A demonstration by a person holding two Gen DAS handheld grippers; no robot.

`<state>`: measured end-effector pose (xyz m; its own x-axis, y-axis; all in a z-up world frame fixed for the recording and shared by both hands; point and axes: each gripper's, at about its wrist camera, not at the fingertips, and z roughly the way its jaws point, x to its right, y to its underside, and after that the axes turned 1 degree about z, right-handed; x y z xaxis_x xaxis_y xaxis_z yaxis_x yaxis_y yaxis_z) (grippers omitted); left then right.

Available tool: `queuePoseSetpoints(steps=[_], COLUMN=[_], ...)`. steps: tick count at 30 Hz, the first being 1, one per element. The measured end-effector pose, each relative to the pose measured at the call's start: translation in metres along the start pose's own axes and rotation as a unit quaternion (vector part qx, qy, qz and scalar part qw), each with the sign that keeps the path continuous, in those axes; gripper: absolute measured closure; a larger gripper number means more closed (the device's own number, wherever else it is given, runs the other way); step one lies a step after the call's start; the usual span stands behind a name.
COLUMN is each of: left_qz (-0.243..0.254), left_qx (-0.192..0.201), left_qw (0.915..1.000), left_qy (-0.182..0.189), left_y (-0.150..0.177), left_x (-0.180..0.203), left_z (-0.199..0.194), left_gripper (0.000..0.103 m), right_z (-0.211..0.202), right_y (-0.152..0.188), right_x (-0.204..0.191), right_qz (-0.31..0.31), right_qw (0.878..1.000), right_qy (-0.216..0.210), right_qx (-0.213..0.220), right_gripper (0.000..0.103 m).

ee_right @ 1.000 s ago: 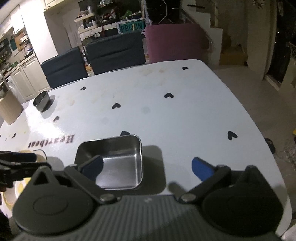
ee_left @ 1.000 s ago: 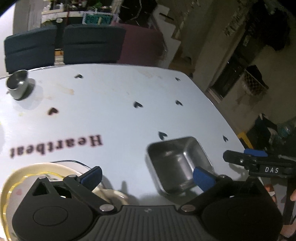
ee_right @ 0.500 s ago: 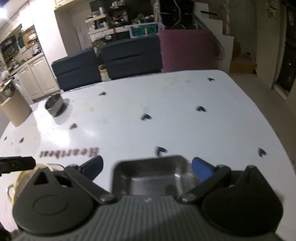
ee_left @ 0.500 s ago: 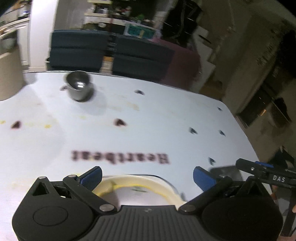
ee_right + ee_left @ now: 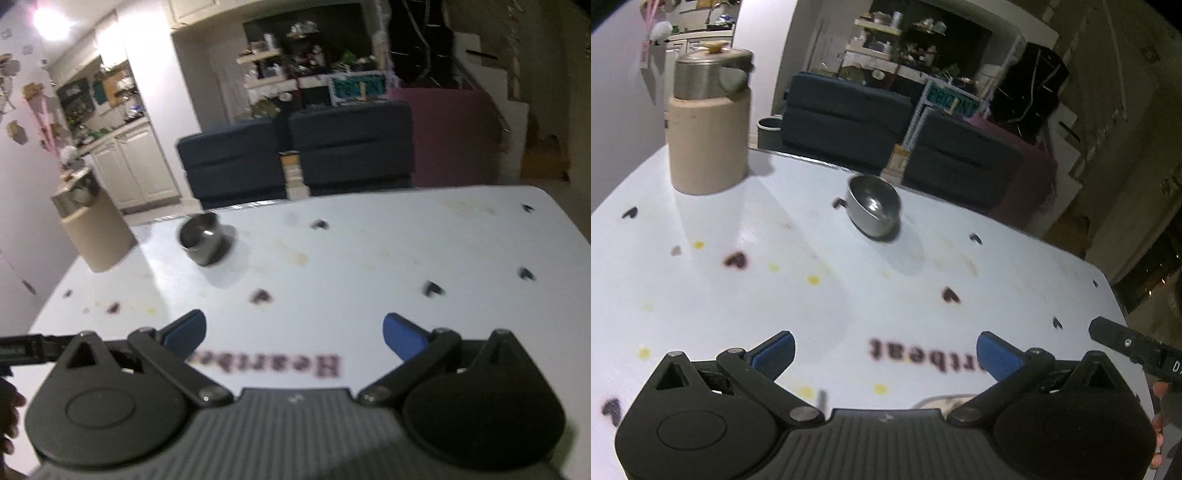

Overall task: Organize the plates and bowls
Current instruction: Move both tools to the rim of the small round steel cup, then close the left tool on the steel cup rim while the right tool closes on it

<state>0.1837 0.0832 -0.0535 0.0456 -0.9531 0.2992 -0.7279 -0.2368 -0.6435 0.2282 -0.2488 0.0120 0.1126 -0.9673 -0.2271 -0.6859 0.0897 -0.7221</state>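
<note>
From the left wrist I see my left tool (image 5: 884, 354) released, blue fingers wide apart and empty, above the white desk (image 5: 1015, 280). The small steel bowl (image 5: 874, 210) lies well ahead of it, straight out along the fingers and a touch left of centre, beside the tall beige canister (image 5: 707, 147). A pale rim of a plate (image 5: 942, 400) peeks out just under the tool body. A second ago this view looked down on the square steel tray and the plate; now the tray is out of frame and the bowl sits central.

From the right wrist, my right tool (image 5: 293, 338) is also released and empty. The bowl (image 5: 202, 238) lies ahead but off to the left, so I judge the left tool better lined up. The tray that sat between these fingers is gone from view.
</note>
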Motion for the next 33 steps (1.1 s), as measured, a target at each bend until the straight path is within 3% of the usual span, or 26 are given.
queuePoseSetpoints(steps=[9, 15, 21, 26, 30, 33], left_qz=[-0.027, 0.015, 0.074, 0.094, 0.105, 0.112], left_qx=[0.053, 0.069, 0.052, 0.027, 0.013, 0.007], left_qw=[0.9982, 0.9974, 0.9950, 0.9929, 0.9912, 0.9902], left_qy=[-0.006, -0.014, -0.043, -0.067, -0.080, -0.083], left_y=[-0.068, -0.124, -0.160, -0.177, -0.178, -0.179], left_x=[-0.047, -0.053, -0.051, -0.052, -0.050, -0.047], left_z=[0.016, 0.066, 0.139, 0.197, 0.225, 0.240], left_gripper=[0.003, 0.010, 0.011, 0.012, 0.012, 0.012], right_z=[0.032, 0.085, 0.147, 0.196, 0.229, 0.240], right_y=[-0.041, -0.067, -0.083, -0.079, -0.071, -0.067], right_x=[-0.038, -0.034, -0.037, -0.041, -0.041, -0.047], right_qz=[-0.044, 0.069, 0.163, 0.222, 0.275, 0.281], right_qw=[0.998, 0.992, 0.978, 0.966, 0.949, 0.947], right_qy=[-0.052, -0.095, -0.112, -0.101, -0.100, -0.102], right_qx=[-0.007, -0.041, -0.067, -0.089, -0.116, -0.118], right_gripper=[0.004, 0.016, 0.020, 0.029, 0.034, 0.037])
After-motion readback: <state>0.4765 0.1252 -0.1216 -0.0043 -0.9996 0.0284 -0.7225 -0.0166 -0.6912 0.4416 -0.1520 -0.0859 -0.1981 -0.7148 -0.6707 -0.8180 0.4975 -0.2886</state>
